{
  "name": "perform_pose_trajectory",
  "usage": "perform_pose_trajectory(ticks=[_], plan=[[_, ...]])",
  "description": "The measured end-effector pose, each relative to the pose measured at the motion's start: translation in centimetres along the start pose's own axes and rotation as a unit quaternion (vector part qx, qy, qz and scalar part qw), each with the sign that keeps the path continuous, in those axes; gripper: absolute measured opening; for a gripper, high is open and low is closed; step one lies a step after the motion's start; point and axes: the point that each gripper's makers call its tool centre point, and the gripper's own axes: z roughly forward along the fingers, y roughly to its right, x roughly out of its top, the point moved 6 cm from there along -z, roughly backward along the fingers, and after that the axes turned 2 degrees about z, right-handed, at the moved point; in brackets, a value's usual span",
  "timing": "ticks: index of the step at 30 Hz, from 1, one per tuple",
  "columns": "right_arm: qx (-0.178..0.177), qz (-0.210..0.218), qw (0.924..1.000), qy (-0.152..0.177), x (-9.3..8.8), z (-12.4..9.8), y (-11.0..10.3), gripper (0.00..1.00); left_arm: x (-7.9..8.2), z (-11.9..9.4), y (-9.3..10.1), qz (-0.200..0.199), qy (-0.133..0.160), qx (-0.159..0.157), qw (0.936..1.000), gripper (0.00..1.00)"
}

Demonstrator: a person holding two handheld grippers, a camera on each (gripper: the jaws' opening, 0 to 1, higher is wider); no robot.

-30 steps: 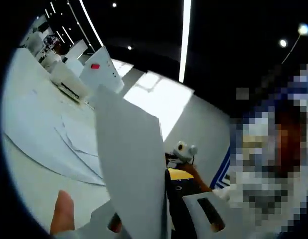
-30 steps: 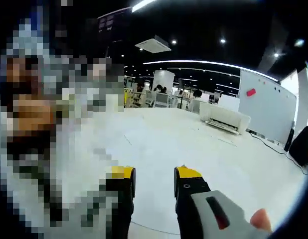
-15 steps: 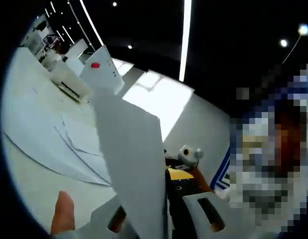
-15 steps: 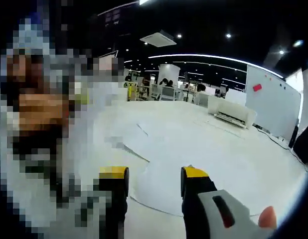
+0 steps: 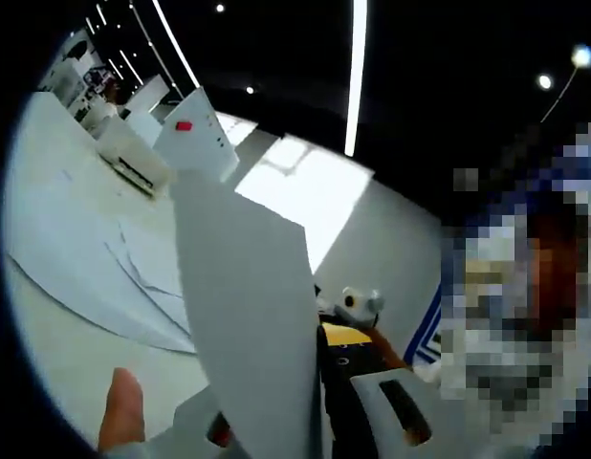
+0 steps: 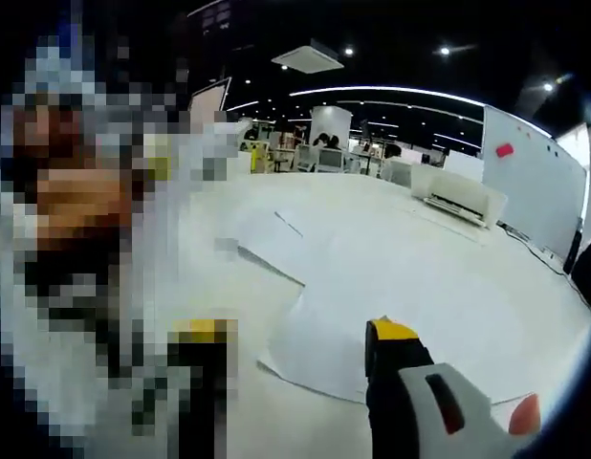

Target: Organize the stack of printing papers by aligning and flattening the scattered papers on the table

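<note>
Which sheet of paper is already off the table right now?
The sheet standing up between the left gripper's jaws, shut on it. The other sheets lie flat and scattered on the white table, untouched by the open right gripper.

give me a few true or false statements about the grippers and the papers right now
1. The left gripper holds a sheet of paper that stands up between its jaws. True.
2. The right gripper is shut on a sheet. False: its jaws stand apart with nothing between them.
3. Loose papers lie flat on the white table ahead of the right gripper. True.
4. The whiteboard beyond the table carries a blue mark. False: the mark on it is red.
5. The papers on the table form one squared stack. False: in the right gripper view their edges lie at different angles and overlap.
</note>
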Motion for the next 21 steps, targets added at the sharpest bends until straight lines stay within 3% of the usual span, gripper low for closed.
perform_pose_trajectory(ticks=[6, 11, 21], plan=[[0.010, 0.023, 0.9997, 0.004, 0.4, -0.3, 0.0, 0.54, 0.0, 0.0, -0.1, 0.000, 0.000, 0.001, 1.0000, 0.06], [0.018, 0.049, 0.9986, 0.002, 0.3, -0.2, 0.3, 0.48, 0.0, 0.1, 0.0, 0.002, 0.000, 0.000, 1.0000, 0.06], [0.014, 0.055, 0.9983, 0.009, 0.2, 0.6, 1.1, 0.41, 0.0, 0.1, 0.1, 0.001, 0.000, 0.001, 1.0000, 0.06]])
